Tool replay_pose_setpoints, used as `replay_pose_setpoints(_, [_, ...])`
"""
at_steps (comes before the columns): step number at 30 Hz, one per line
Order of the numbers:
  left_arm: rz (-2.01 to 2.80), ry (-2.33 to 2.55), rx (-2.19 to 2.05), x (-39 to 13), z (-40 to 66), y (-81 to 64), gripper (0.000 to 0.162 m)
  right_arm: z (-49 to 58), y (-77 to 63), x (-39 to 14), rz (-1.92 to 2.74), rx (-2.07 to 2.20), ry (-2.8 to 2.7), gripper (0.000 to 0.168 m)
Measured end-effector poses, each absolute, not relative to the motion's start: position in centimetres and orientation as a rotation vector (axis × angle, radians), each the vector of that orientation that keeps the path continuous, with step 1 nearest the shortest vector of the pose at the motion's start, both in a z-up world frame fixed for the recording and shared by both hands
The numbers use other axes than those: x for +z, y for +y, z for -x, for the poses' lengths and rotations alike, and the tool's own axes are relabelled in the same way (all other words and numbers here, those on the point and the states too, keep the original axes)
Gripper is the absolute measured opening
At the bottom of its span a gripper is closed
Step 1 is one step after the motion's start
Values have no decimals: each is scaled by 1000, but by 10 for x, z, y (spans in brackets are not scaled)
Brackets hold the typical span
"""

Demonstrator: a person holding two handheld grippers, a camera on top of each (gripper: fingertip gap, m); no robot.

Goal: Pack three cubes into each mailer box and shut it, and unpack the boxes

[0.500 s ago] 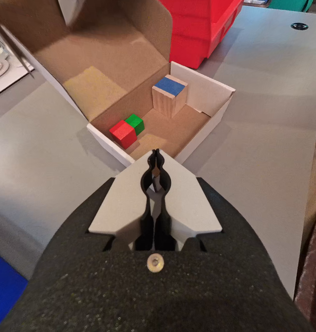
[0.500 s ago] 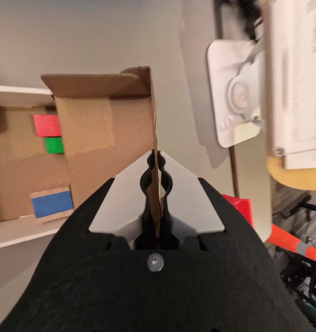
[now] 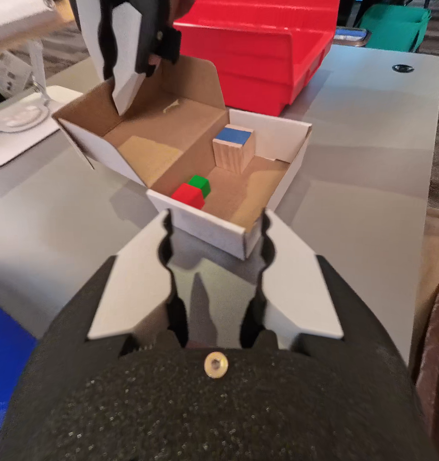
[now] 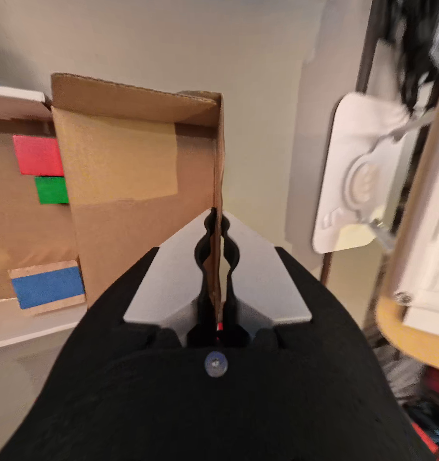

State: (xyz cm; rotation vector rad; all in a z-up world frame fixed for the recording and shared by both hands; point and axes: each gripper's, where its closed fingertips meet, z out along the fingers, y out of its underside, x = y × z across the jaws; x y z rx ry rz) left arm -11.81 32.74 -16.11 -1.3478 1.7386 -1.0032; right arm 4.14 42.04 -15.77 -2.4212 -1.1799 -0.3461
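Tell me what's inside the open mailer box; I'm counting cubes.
Three cubes: a red cube touching a green cube, and a larger blue-topped wooden cube apart. The near wall hides the red cube's base.

Box [image 3: 208,232]: white outside, brown inside, paler tan patch on lid [image 4: 123,159]. Cubes: red [image 3: 188,195], green [image 3: 201,184], bare wood with blue top [image 3: 234,149]. Bin [image 3: 258,62] red. Tabletop [image 3: 350,174] light grey. Both tools: black bodies, pale grey finger faces.
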Motion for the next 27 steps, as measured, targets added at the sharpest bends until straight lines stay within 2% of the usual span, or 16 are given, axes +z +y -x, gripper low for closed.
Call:
replay_pose_setpoints(1, [1338,1734,-1006,-160,120,332,89,-36,422,-155,2384,-368,-1231,1])
replay_pose_setpoints(4, [1362,1765,-1016,-171,118,339,130,-14,424,-152,2375,-285,-1263,2])
replay_pose_setpoints(6, [1376,1831,-1033,-181,114,334,146,-8,426,-154,2408,-268,-1252,2])
replay_pose_setpoints(9, [1372,1897,-1066,-188,108,318,155,-14,428,-156,2466,-344,-1221,2])
replay_pose_setpoints(16, [1372,1934,-1061,-197,96,308,156,-10,425,-154,2383,-312,-1252,1])
replay_pose_setpoints(18, [1342,1943,-1026,-199,96,311,140,-8,423,-154,2378,-285,-1234,2])
replay_pose_setpoints(23, [1324,1938,-990,-200,93,314,125,-5,422,-139,2366,-224,-1060,6])
replay_pose_setpoints(24, [1327,1931,-984,-200,92,314,125,-5,421,-132,2356,-204,-994,12])
replay_pose_setpoints(27, [1353,1900,-959,-200,89,315,125,-13,412,-100,2355,-175,-701,54])
